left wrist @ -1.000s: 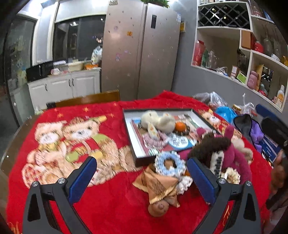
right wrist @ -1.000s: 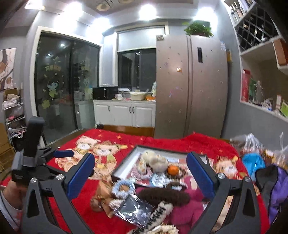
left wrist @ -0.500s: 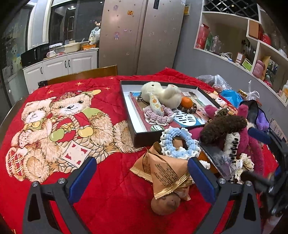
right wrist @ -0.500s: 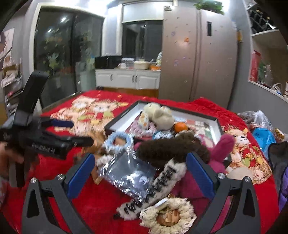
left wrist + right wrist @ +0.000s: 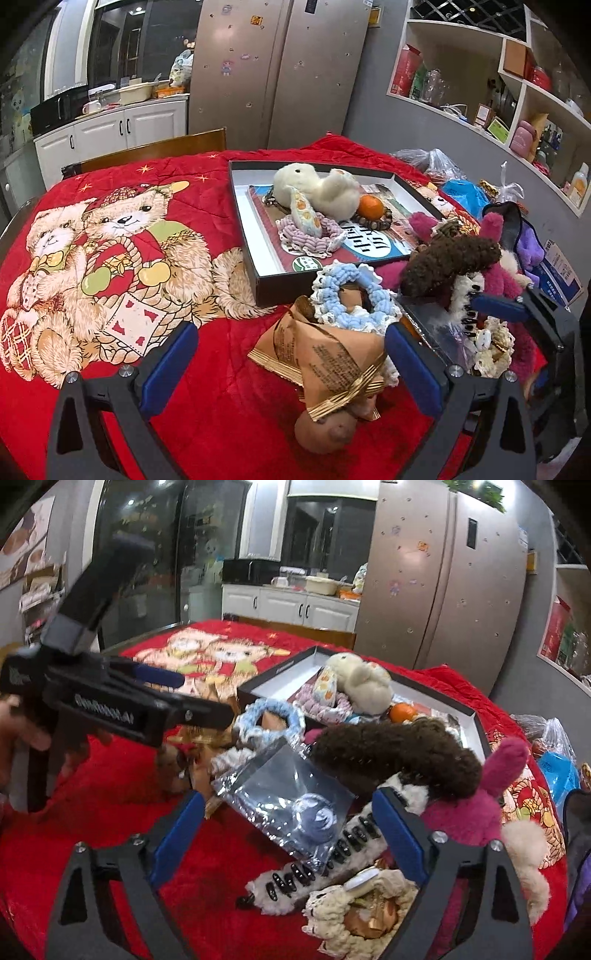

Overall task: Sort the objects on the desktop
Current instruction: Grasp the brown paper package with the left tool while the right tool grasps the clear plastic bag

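A black box [image 5: 258,280] on the red blanket holds a white plush, an orange [image 5: 370,206] and a lilac knitted ring. In front of it lie a blue knitted ring [image 5: 351,295], a brown paper-wrapped bundle with gold ribbon [image 5: 332,365], a clear plastic bag [image 5: 291,805], a brown furry piece [image 5: 395,753] and a pink plush [image 5: 491,790]. My left gripper [image 5: 290,363] is open, its jaws either side of the bundle. My right gripper [image 5: 290,829] is open, its jaws either side of the plastic bag. The left gripper also shows in the right wrist view [image 5: 122,705].
A white fluffy strip with black studs [image 5: 325,864] and a cream crocheted piece [image 5: 365,912] lie by the right gripper. Bags [image 5: 461,192] and a dark pouch sit at the table's right. A wooden chair back [image 5: 155,151] stands behind the table.
Both grippers have moved down and forward toward the pile. The left has closed in on the paper bundle, the right on the plastic bag. Both stay open.
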The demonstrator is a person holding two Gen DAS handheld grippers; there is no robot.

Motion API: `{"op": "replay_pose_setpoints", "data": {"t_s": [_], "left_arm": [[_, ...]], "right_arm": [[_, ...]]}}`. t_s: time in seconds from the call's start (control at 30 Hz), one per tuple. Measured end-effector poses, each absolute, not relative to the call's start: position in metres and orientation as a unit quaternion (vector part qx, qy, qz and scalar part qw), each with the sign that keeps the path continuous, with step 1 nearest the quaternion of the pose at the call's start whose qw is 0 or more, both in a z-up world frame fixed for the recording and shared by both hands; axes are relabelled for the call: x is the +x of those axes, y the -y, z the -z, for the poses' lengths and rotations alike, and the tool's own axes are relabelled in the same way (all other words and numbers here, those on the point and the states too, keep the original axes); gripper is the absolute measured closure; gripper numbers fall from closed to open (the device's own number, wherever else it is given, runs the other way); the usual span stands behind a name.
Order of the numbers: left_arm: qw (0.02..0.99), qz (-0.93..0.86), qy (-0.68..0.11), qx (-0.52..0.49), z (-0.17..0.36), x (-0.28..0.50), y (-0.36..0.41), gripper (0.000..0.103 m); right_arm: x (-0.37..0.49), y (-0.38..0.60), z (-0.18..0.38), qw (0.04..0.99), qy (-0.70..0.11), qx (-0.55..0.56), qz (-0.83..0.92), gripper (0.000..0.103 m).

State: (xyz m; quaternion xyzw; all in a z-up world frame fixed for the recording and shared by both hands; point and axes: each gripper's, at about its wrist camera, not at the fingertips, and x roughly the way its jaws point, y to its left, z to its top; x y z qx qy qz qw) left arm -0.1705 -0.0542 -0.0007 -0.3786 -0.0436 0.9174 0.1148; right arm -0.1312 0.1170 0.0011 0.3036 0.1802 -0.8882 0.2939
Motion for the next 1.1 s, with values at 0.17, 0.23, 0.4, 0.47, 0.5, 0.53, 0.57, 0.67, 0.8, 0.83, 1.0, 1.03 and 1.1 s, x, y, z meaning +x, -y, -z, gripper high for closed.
{"op": "replay_pose_setpoints", "data": {"t_s": [0.17,0.23,0.4,0.47,0.5,0.53,0.57,0.67,0.8,0.83,1.0,1.03,1.1], "left_arm": [[0.119,-0.915,0.045,-0.383,0.003,-0.172,0.053,0.0],[0.121,-0.913,0.05,-0.387,0.004,-0.174,0.053,0.0],[0.122,-0.91,0.064,-0.391,0.005,-0.174,0.056,0.0],[0.124,-0.909,0.07,-0.391,0.005,-0.174,0.057,0.0],[0.126,-0.909,0.074,-0.391,0.005,-0.174,0.058,0.007],[0.13,-0.909,0.077,-0.389,0.005,-0.174,0.058,0.012],[0.133,-0.909,0.081,-0.388,0.004,-0.173,0.058,0.025],[0.145,-0.908,0.075,-0.385,0.001,-0.171,0.054,0.05],[0.159,-0.911,0.048,-0.378,-0.003,-0.166,0.041,0.068],[0.158,-0.911,0.043,-0.378,-0.003,-0.166,0.04,0.068],[0.16,-0.909,0.055,-0.381,-0.003,-0.164,0.045,0.071],[0.16,-0.908,0.059,-0.383,-0.003,-0.164,0.046,0.071],[0.162,-0.907,0.062,-0.384,-0.002,-0.162,0.048,0.071]], "right_arm": [[-0.133,-0.115,0.002,0.29,-0.185,0.302,0.889,0.021],[-0.135,-0.116,0.002,0.29,-0.184,0.302,0.889,0.031],[-0.143,-0.118,0.007,0.273,-0.189,0.316,0.889,0.061],[-0.146,-0.122,0.005,0.271,-0.175,0.32,0.891,0.072],[-0.148,-0.125,0.004,0.268,-0.167,0.322,0.893,0.08],[-0.148,-0.127,0.002,0.265,-0.164,0.321,0.895,0.084],[-0.15,-0.13,0.0,0.262,-0.158,0.32,0.897,0.091],[-0.153,-0.139,-0.006,0.269,-0.125,0.321,0.899,0.096],[-0.151,-0.141,-0.011,0.274,-0.114,0.314,0.902,0.096],[-0.149,-0.141,-0.012,0.275,-0.112,0.314,0.902,0.096],[-0.147,-0.145,-0.019,0.283,-0.093,0.308,0.904,0.096],[-0.146,-0.147,-0.02,0.283,-0.09,0.308,0.904,0.096],[-0.146,-0.149,-0.022,0.285,-0.082,0.305,0.905,0.096]]}}
